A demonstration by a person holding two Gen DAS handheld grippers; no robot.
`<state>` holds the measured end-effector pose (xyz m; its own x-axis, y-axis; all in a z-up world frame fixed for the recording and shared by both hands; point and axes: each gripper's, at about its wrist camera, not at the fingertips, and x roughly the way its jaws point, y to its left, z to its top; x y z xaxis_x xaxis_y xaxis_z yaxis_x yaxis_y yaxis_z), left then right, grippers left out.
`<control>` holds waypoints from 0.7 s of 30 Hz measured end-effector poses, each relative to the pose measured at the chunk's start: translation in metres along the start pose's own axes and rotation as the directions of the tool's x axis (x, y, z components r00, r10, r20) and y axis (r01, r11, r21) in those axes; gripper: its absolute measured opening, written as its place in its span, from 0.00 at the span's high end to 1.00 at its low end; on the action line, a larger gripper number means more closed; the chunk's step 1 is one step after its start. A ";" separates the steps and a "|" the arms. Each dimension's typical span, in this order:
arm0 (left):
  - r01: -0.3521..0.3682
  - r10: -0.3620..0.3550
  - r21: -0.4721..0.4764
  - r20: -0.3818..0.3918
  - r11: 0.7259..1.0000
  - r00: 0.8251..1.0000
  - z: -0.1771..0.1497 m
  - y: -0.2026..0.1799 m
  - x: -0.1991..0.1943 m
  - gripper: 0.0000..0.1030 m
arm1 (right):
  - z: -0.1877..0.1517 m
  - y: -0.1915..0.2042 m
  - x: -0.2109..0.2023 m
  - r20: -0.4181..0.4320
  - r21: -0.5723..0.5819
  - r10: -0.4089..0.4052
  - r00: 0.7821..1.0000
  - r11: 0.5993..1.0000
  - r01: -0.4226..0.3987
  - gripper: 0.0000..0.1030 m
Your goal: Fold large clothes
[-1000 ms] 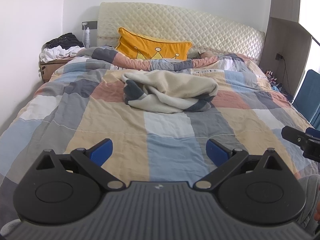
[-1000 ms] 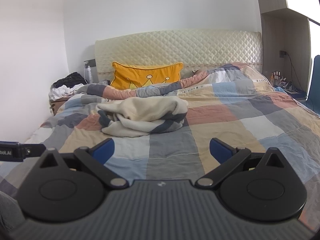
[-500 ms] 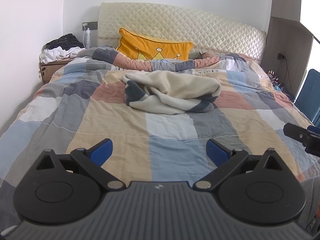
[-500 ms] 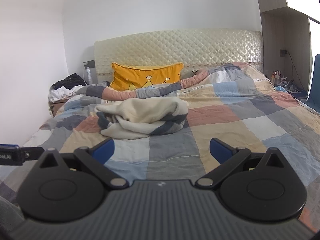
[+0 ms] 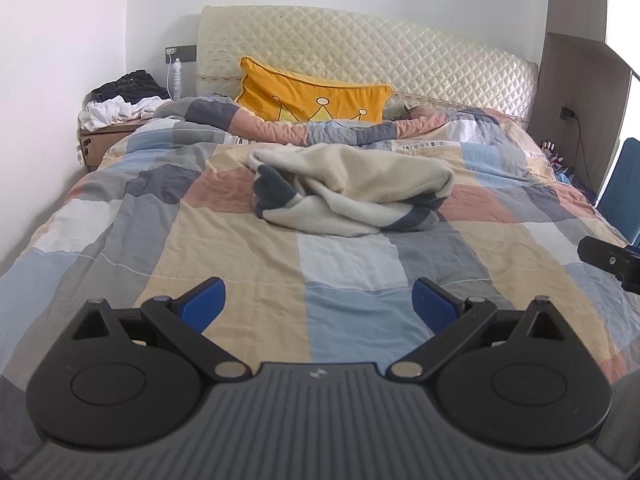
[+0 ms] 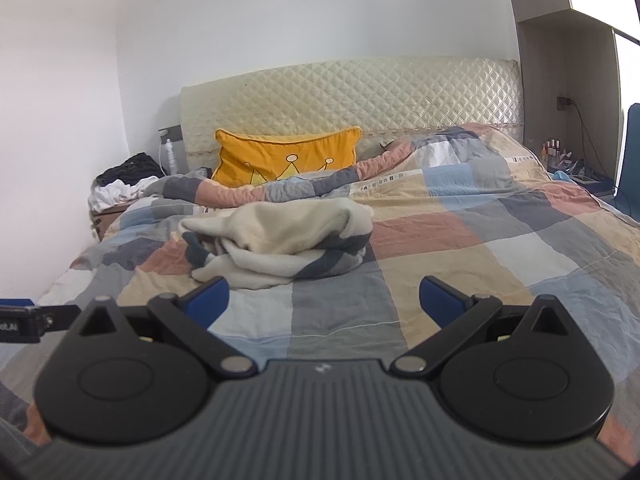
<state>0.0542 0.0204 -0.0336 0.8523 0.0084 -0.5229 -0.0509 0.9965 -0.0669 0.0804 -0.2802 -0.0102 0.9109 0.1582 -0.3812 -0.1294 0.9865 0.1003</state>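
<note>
A crumpled cream garment with dark blue-grey patches (image 5: 352,196) (image 6: 280,240) lies in a heap on the middle of a bed covered by a patchwork quilt (image 5: 200,248) (image 6: 500,248). My left gripper (image 5: 319,304) hovers open over the near part of the bed, well short of the garment, with nothing between its blue pads. My right gripper (image 6: 323,300) is open too, over the quilt just in front of the heap, its left pad (image 6: 208,298) overlapping the garment's near edge in the picture. Each gripper shows at the edge of the other's view.
An orange pillow with a crown print (image 5: 312,96) leans on the quilted cream headboard (image 5: 380,60). A nightstand piled with clothes (image 5: 120,100) and a bottle stand at the left. A shelf unit, cables and a blue chair (image 5: 624,188) are on the right.
Both grippers have crept slightly forward toward the garment, which sits a little nearer in both views. Jaws have stayed open.
</note>
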 end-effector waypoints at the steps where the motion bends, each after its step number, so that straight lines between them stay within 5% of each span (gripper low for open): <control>1: -0.004 0.004 0.006 0.002 1.000 1.000 0.001 0.000 0.003 0.02 | 0.001 0.000 0.002 -0.001 0.001 0.001 1.000 1.000 -0.001 0.00; 21: -0.034 0.033 0.008 0.009 0.999 0.999 0.040 0.020 0.091 0.02 | 0.022 0.003 0.090 -0.029 0.077 0.103 0.994 0.992 -0.100 0.00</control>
<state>0.1516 0.0448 -0.0484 0.8549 0.0425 -0.5170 -0.0753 0.9962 -0.0427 0.1703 -0.2638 -0.0239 0.8809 0.2598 -0.3957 -0.1895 0.9595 0.2082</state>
